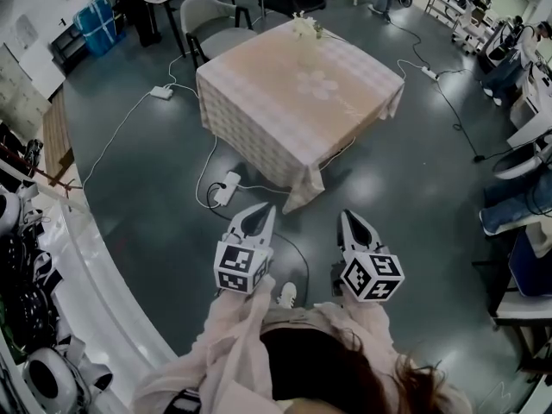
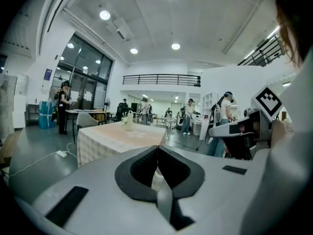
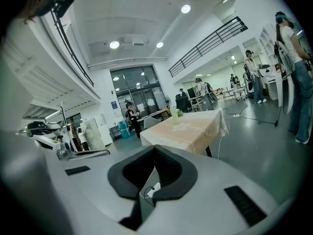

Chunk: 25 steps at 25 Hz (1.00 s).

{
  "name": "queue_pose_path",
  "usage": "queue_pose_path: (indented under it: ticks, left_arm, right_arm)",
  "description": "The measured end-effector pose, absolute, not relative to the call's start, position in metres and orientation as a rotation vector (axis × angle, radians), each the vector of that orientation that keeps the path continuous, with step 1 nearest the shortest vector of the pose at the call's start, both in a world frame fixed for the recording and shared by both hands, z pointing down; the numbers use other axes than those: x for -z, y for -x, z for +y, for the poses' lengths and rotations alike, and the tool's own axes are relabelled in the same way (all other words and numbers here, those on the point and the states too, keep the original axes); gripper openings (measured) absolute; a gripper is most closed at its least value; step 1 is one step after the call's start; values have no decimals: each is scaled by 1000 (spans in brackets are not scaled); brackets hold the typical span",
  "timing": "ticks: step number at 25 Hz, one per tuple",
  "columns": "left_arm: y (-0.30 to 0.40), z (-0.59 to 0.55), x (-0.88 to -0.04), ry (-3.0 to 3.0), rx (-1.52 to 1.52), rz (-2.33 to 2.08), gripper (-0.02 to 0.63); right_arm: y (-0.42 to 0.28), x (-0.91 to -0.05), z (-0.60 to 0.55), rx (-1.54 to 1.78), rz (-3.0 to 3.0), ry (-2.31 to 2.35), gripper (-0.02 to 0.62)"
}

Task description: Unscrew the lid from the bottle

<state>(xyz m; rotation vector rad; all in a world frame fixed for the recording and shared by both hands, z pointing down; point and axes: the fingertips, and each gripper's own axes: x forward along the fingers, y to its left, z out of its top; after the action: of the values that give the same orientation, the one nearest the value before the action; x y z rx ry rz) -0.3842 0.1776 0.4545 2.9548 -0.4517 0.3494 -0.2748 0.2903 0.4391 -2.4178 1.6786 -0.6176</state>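
Left gripper [image 1: 258, 216] and right gripper [image 1: 354, 223]: both pressed together with nothing between the jaws, and both gripper views confirm it. They're held side by side in front of the person, aimed at the table [image 1: 250, 132] and well short of it.

Bottle [image 1: 306, 40] stands upright on the far half of the table, near the far edge in the head view, alone on the checked tablecloth [image 1: 345, 102]. Both gripper views show it too, small, roughly dead ahead. The lid is too small to make out from here, so I can't tell its type or how tight it sits.

Handling, my read:
- Pale, slim and tall for its base, so tippy.
- Probably light. Can't tell plastic from glass, so treat as fragile.
- The wall looks smooth and will likely slip under twist load.
- The cloth under it is soft and loose. It won't brace the bottle and may drag with it.

Where to hold:
- One gripper on the body at mid-height or lower, firm but not crushing in case it's thin plastic.
- The other gripper on the lid, jaws across its width.
- Both need opening first.
- The body grip goes on before any twist, else the bottle spins or topples.

Floor: power strip [image 1: 226, 186] and cables lie between the person and the table.
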Motion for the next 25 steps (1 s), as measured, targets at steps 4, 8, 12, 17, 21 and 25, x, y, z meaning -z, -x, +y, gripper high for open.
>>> queue_pose_path:
  ticks: [4, 8, 12, 17, 21, 25]
  left_arm:
    - [378, 178, -456, -2966, -334, -464, 26]
    - [378, 179, -462, -2951, -355, -464, 26]
    - [372, 181, -465, -2951, -371, -431, 26]
    - [360, 183, -469, -2957, -377, -387, 26]
    - [349, 175, -471, -2955, -371, -370, 26]
    - [332, 164, -472, -2953, -361, -357, 26]
  right_arm:
    - [269, -447, 290, 629, 1682, 2412, 12]
    - [272, -452, 294, 643, 1682, 2408, 12]
    - [269, -455, 298, 653, 1654, 2416, 12]
    - [260, -459, 300, 661, 1621, 2430, 12]
    - [252, -459, 293, 651, 1614, 2441, 12]
    - [238, -459, 284, 643, 1609, 2449, 12]
